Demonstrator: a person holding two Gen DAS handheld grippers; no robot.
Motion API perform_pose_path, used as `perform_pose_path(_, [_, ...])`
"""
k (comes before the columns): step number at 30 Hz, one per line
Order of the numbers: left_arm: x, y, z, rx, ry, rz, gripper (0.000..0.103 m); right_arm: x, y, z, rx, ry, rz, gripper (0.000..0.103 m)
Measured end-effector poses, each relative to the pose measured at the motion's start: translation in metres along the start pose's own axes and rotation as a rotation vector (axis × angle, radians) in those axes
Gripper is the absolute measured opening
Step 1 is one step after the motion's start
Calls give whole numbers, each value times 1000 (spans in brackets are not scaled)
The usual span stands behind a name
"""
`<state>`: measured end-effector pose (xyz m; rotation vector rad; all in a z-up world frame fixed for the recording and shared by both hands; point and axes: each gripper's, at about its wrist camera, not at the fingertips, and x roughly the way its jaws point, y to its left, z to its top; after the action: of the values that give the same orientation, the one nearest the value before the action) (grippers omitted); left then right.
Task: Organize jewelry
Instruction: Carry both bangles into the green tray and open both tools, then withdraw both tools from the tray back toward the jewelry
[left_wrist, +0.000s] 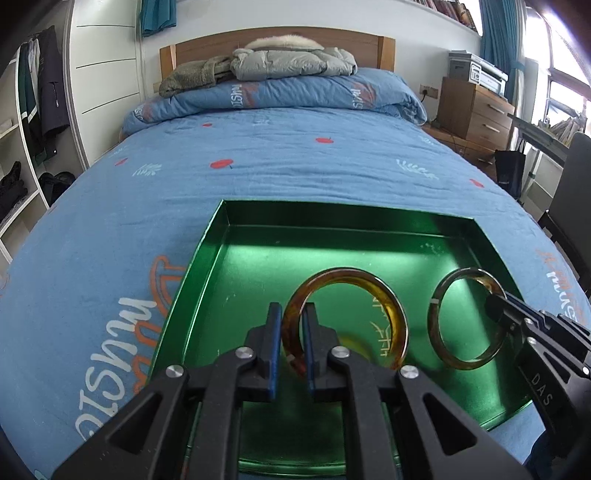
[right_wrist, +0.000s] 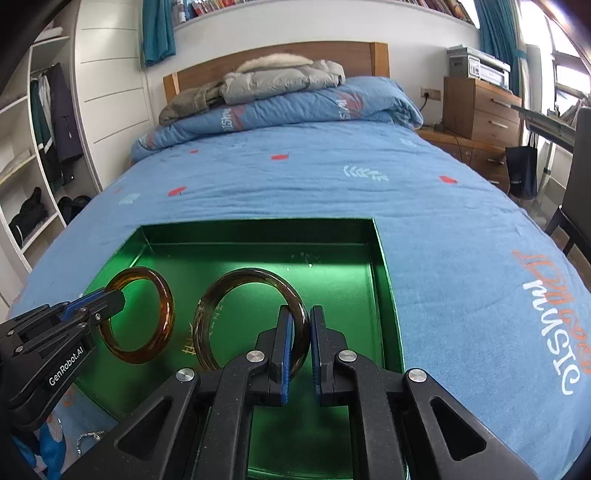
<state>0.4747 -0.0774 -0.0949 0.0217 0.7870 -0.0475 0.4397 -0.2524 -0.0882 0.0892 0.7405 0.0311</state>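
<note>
A shiny green tray (left_wrist: 258, 258) lies on the blue bed; it also shows in the right wrist view (right_wrist: 332, 266). My left gripper (left_wrist: 293, 310) is shut on an amber bangle (left_wrist: 391, 306), holding it upright over the tray. My right gripper (right_wrist: 301, 314) is shut on a second, paler amber bangle (right_wrist: 229, 284), also upright over the tray. In the left wrist view the right gripper (left_wrist: 496, 299) holds its bangle (left_wrist: 436, 321) at the right. In the right wrist view the left gripper (right_wrist: 114, 299) holds its bangle (right_wrist: 166, 314) at the left.
The blue bedspread (left_wrist: 295, 166) spreads all around the tray. A folded duvet (left_wrist: 280, 92) and grey coat (left_wrist: 291, 62) lie at the headboard. A wooden drawer unit (left_wrist: 476, 110) stands right of the bed, open shelves (left_wrist: 18, 166) left. A small chain (right_wrist: 88, 439) lies by the tray's near left corner.
</note>
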Motion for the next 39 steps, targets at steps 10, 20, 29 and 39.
perform_pose_path(10, [22, 7, -5, -31, 96, -4, 10, 24, -1, -4, -25, 133, -15, 9])
perform_pose_path(20, [-5, 16, -7, -47, 27, -24, 33, 0, 0, -3, -9, 62, 6, 47])
perform_pose_path(29, [-75, 18, -32, -30, -89, -6, 38, -64, 6, -20, -11, -56, 17, 55])
perform_pose_path(39, [-166, 30, -68, -68, -201, 21, 38, -151, 2, -52, -21, -148, 13, 66])
